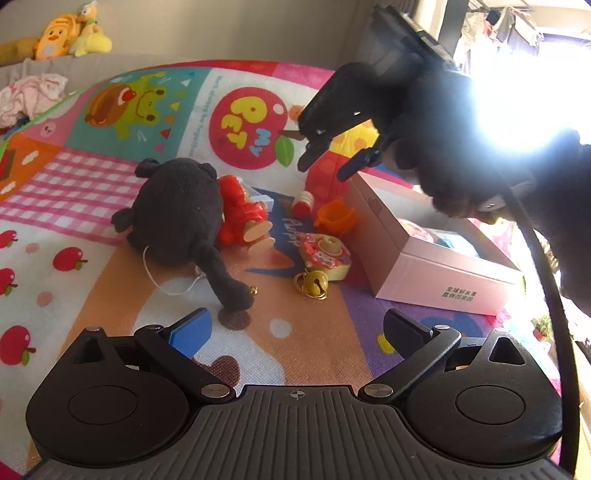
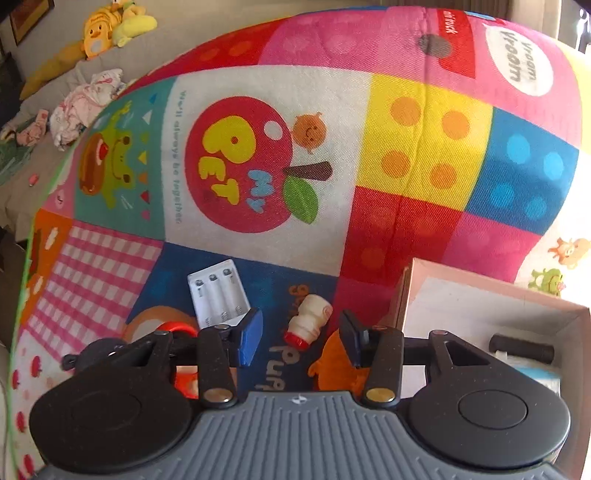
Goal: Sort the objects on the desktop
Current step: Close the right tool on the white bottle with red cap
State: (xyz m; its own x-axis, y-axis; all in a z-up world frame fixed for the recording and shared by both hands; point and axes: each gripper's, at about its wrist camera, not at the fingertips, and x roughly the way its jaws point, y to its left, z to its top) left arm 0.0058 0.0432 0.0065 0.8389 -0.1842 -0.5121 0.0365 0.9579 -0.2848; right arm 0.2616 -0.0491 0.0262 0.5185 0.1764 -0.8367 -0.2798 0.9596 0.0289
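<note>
Now the right gripper was poised, jaws parted and empty, above the small white bottle lying just beyond them; a centred, straight descent was needed.

Both wrist-mounted, angled down, close over mat; shared: apple print at 12 o'clock, small bottle.

Yellow plush toys and crumpled pink clothes lie on the grey sofa.
</note>
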